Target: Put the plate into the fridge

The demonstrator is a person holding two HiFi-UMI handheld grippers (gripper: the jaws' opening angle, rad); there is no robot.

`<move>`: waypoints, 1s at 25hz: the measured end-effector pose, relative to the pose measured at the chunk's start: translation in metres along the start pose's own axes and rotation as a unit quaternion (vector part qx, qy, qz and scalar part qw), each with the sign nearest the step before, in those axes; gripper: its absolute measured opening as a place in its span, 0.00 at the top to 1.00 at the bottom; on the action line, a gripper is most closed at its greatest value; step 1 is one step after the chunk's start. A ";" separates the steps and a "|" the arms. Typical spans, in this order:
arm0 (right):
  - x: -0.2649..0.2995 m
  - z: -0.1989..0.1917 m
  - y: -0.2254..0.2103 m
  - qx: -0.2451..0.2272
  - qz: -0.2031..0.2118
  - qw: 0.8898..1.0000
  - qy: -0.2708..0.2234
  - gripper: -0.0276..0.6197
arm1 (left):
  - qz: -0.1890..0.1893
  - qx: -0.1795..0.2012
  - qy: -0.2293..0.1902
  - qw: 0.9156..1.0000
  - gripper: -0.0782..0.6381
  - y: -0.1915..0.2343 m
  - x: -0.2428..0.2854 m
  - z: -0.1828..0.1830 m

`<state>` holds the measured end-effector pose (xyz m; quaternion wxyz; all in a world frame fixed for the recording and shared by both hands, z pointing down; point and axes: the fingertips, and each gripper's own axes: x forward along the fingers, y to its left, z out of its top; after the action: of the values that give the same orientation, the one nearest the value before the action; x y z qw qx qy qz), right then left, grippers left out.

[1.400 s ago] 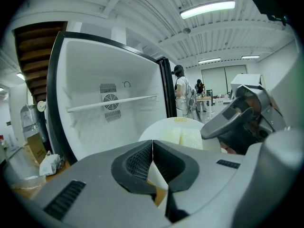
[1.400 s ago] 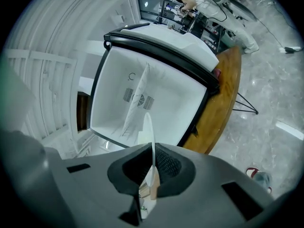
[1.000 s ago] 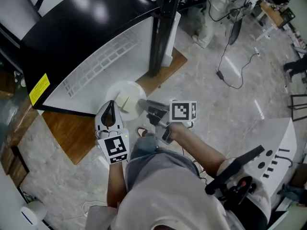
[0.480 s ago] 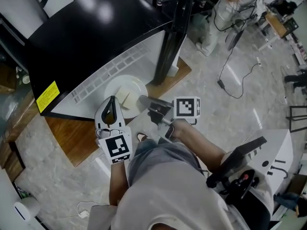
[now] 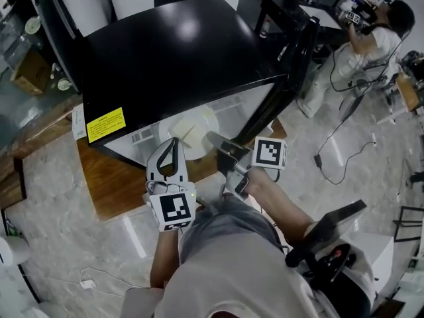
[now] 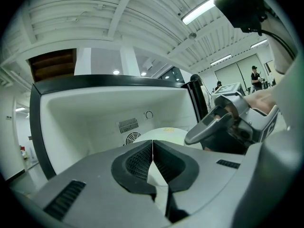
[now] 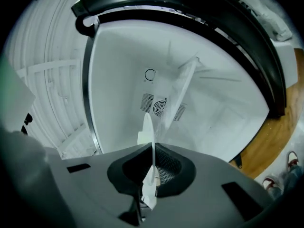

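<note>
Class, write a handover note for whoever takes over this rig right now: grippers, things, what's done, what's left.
Left gripper: shut, empty, beside the plate.
Right gripper: shut on the plate's rim.
Plate: held at the open fridge's mouth.
Done: plate brought to the fridge.
Left: set it inside, release, withdraw.

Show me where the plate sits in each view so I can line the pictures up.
Head view: plate at centre, at the fridge mouth, its rim in the right hand-held gripper.
Left gripper view: pale disc just beyond the jaws, right of centre.
Right gripper view: edge-on sliver rising from between the jaws.
Shared landmark: the white interior of the fridge, in all three; its round fan vent shows in both gripper views.
</note>
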<state>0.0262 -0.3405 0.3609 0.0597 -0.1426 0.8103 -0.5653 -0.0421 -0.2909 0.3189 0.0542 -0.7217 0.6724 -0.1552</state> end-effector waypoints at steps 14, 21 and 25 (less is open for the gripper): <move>0.021 0.006 -0.026 0.123 -0.015 0.992 0.003 0.92 | -0.043 -0.015 0.020 0.999 0.86 -0.065 0.003 -0.017; 0.024 0.012 -0.020 0.122 0.005 0.992 0.009 0.92 | -0.040 -0.020 0.031 0.998 0.86 -0.067 0.011 -0.029; 0.026 0.019 -0.023 0.106 0.007 0.994 0.010 0.92 | -0.040 -0.029 0.026 0.998 0.86 -0.067 0.021 -0.028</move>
<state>0.0098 -0.3725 0.3770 0.0698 -0.1239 0.7475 -0.6489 0.0141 -0.3020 0.3677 0.0099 -0.7452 0.6482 -0.1562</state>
